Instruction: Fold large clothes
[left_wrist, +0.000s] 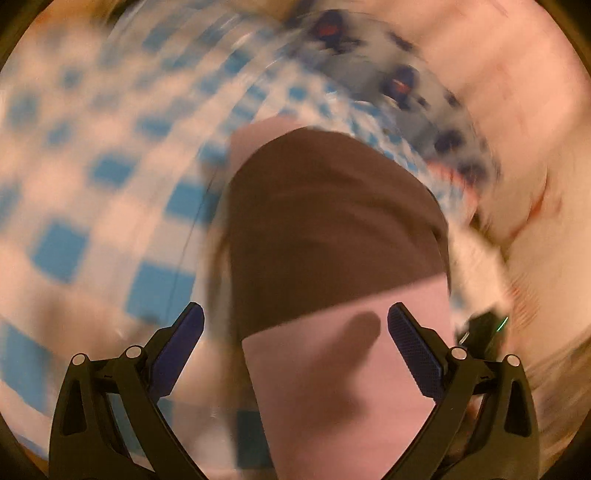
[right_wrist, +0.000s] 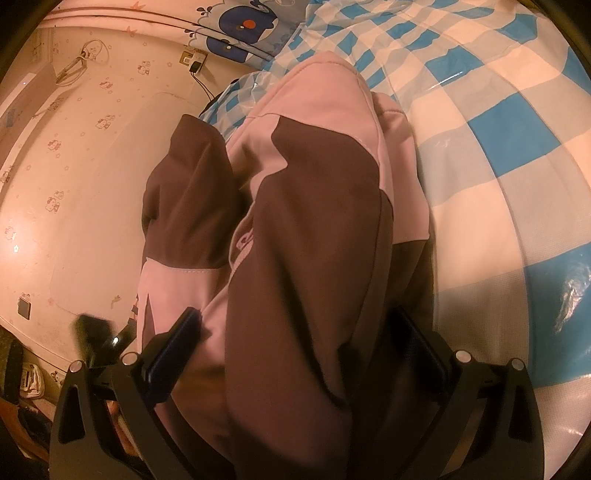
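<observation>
Nearest the right wrist lens: thick folds of a brown-and-pink panelled fabric jacket (right_wrist: 314, 236), bunched between the black fingers with blue pads of the right gripper (right_wrist: 299, 332). Clamped on that cloth, with the left pad (right_wrist: 173, 354) pressed against a pink panel at 8 o'clock and the right pad largely buried under brown fabric at 4 o'clock. Draped away from the claw toward 12 o'clock, lying on a glossy blue-and-white checked plastic sheet (right_wrist: 517, 147) that fills the frame from 1 to 4 o'clock. Beyond it at 12 o'clock, a pale blue cloth printed with dark blue whales (right_wrist: 240, 26). From 7 to 11 o'clock, a cream surface with small cartoon prints (right_wrist: 74, 166), carrying a dark plug and cord (right_wrist: 195, 68) near 11 o'clock.

Left wrist view heavily smeared by motion. Left gripper (left_wrist: 295, 332) spread wide, clamped on nothing, hovering over the same jacket (left_wrist: 332, 221), whose pink panel sits between the pads at 6 o'clock with the brown panel running up to centre. Checked sheet (left_wrist: 92, 184) from 7 to 11 o'clock, whale-print cloth (left_wrist: 402, 85) at 1 o'clock.

Hard to make out: a blurred black object with a green light at 4 o'clock in the left view, a dark blurred shape at 8 o'clock in the right view. No containers discernible.
</observation>
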